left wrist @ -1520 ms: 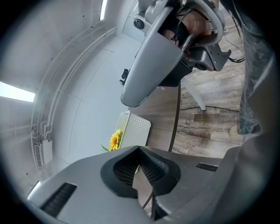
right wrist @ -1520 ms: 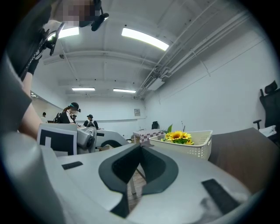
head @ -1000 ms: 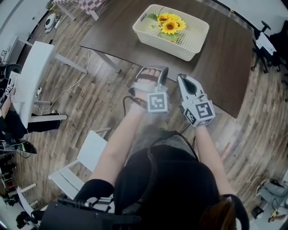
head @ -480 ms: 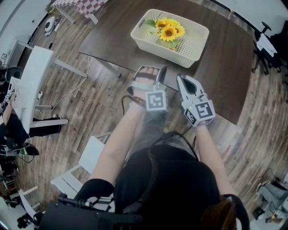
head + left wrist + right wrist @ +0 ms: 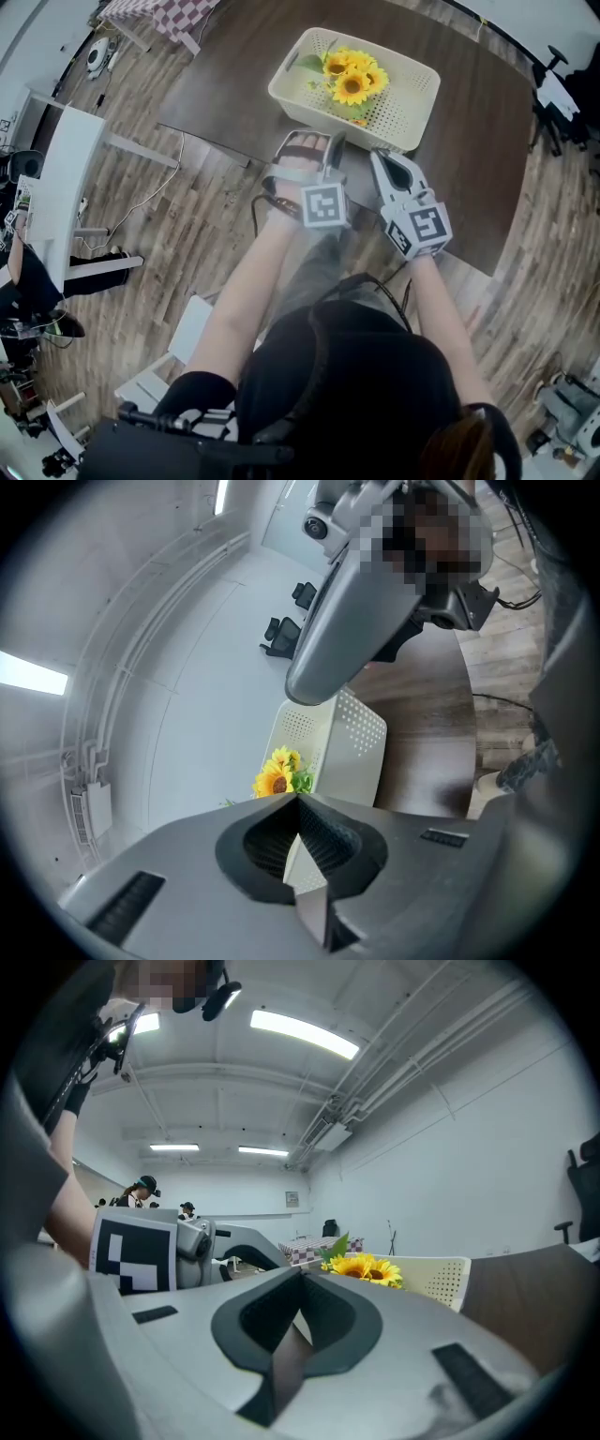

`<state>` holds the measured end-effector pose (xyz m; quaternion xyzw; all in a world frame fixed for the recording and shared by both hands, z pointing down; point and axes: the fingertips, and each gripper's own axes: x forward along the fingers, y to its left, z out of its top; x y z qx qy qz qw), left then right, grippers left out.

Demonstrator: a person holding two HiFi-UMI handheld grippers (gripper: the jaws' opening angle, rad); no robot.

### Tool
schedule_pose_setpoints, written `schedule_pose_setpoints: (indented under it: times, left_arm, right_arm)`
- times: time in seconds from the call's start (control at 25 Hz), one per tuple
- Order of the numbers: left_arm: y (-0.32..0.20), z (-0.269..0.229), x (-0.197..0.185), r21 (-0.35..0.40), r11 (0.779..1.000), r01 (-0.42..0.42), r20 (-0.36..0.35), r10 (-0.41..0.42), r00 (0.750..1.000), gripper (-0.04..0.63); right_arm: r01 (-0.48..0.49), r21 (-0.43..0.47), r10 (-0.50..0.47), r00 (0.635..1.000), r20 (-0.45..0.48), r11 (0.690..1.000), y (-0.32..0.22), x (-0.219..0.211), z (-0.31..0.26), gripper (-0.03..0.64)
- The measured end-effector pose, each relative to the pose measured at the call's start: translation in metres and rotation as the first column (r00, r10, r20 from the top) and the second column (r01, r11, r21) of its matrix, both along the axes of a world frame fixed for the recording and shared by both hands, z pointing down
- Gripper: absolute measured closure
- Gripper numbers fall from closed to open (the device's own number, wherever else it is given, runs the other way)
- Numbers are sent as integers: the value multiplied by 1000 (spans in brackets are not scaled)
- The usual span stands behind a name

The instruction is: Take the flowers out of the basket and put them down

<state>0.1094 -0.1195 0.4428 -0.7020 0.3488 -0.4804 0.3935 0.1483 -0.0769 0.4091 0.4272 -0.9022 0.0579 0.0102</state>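
Observation:
Yellow sunflowers (image 5: pixel 351 77) with green leaves lie in a cream perforated basket (image 5: pixel 412 112) on the dark brown table (image 5: pixel 469 159). Both grippers hover side by side just short of the basket's near wall. My left gripper (image 5: pixel 330 150) is shut and holds nothing. My right gripper (image 5: pixel 381 161) is also shut and empty. In the left gripper view the sunflowers (image 5: pixel 277 772) and the basket (image 5: pixel 352 752) show beyond the closed jaws. In the right gripper view the sunflowers (image 5: pixel 364 1267) peek over the basket (image 5: pixel 439 1279) rim.
A white desk (image 5: pixel 66 169) stands at the left on the wood floor. A checkered cloth (image 5: pixel 155 11) lies at the top left. White chair parts (image 5: pixel 178 337) sit at my lower left. Other people (image 5: pixel 145 1190) stand far off in the right gripper view.
The table and basket have come closer. Both grippers, still shut, now sit nearer the basket's near wall.

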Motion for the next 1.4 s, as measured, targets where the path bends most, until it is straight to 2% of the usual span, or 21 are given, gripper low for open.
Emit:
schedule_pose_setpoints:
  times: [0.56, 1.04, 1.32, 1.4]
  left_arm:
    - [-60, -19, 2, 22, 999, -26, -24, 27, 999, 594]
    - [-101, -26, 4, 15, 996, -84, -41, 85, 996, 594]
    - [-110, -21, -3, 6, 997, -72, -50, 72, 996, 594]
    - [-110, -19, -5, -5, 998, -57, -51, 57, 997, 594]
  right_arm:
    - [-27, -1, 27, 999, -17, 1000, -59, -3, -10, 614]
    - [-100, -8, 99, 994, -55, 995, -117, 4, -15, 612]
    - [-102, -64, 94, 989, -117, 993, -150, 10, -3, 571]
    - [-112, -91, 102, 989, -109, 990, -158, 14, 1, 534]
